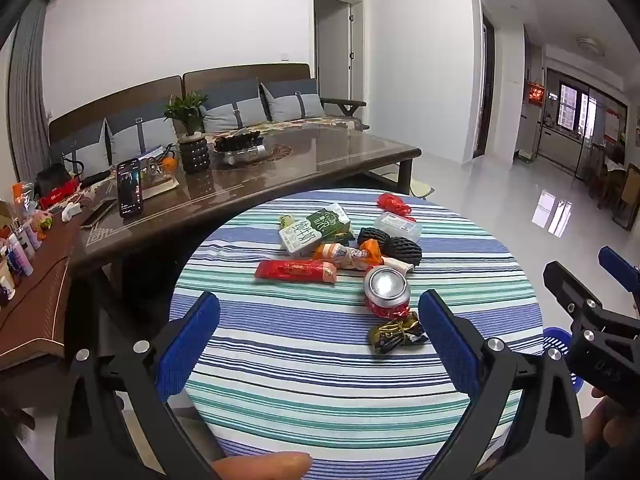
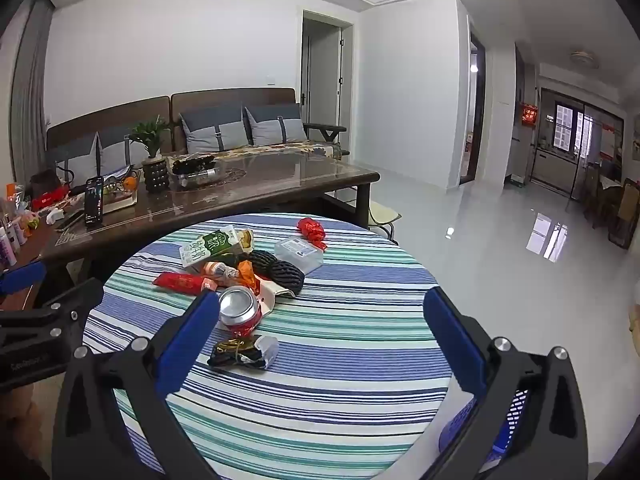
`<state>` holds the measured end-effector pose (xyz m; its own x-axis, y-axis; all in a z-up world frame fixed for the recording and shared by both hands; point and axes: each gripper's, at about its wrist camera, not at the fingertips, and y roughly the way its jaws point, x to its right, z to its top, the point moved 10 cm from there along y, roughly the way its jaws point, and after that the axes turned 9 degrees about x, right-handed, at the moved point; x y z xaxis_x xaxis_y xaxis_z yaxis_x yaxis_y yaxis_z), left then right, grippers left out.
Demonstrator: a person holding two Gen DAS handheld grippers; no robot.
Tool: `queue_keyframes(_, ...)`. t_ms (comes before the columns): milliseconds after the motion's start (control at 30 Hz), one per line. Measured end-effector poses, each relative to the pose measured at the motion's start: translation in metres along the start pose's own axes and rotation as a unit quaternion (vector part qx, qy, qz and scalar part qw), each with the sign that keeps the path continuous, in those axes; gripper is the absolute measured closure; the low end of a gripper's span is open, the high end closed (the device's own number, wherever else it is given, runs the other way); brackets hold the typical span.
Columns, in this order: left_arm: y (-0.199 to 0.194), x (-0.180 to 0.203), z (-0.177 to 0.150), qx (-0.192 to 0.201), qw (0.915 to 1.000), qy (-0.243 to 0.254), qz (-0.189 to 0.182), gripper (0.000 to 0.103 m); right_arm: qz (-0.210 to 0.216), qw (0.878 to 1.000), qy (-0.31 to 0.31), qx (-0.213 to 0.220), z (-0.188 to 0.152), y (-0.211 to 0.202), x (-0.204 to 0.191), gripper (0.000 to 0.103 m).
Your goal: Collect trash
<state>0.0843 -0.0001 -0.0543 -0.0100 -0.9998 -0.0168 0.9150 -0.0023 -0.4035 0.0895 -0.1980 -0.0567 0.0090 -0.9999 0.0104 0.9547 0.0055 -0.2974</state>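
We are holding the left gripper low over the near edge of the round striped table, its blue pads spread wide and gripping nothing. At centre frame in the left wrist view the trash is lying in one loose heap: a red wrapper leftmost, a green-and-white carton above it, then orange wrappers, a crushed red can standing upright, a dark gold-trimmed wrapper just below it, black mesh netting and a clear plastic box further right.

The heap is probably bunched like this so either claw can reach it. At the right of that view we are keeping the right gripper beside the table; its own camera shows it gaping too, empty, with the can just beside its left pad.

Striped cloth lies bare below the heap, giving open approach room. A blue perforated basket is peeking past the table's lower right rim, likely the bin.
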Motion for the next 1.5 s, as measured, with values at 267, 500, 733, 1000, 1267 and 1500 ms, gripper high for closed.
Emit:
queue_keyframes(267,0.001,0.003,-0.005,-0.002,1.0,0.003,0.001,0.005,0.0,1.0,0.001,-0.001,0.001,-0.001,0.0,0.005)
queue_keyframes(500,0.005,0.001,-0.008,-0.01,0.9999,0.006,0.002,0.005,-0.001,1.0,0.001,-0.002,0.003,-0.004,0.002,0.005)
queue_keyframes(733,0.006,0.006,-0.01,-0.012,0.9999,0.009,-0.001,0.005,0.0,1.0,0.0,-0.005,-0.002,0.001,-0.003,0.005)
queue_keyframes(1000,0.008,0.01,-0.013,-0.014,0.9998,0.012,-0.001,0.005,-0.001,1.0,-0.002,-0.006,-0.003,0.001,-0.001,0.005)
queue_keyframes(1267,0.008,0.01,-0.013,-0.014,0.9998,0.012,-0.001,0.005,-0.001,1.0,0.001,-0.008,-0.008,0.002,0.003,0.005)
queue_keyframes(1500,0.008,0.01,-0.013,-0.013,0.9998,0.012,-0.001,0.005,-0.002,1.0,0.0,-0.009,-0.008,0.003,0.002,0.005)
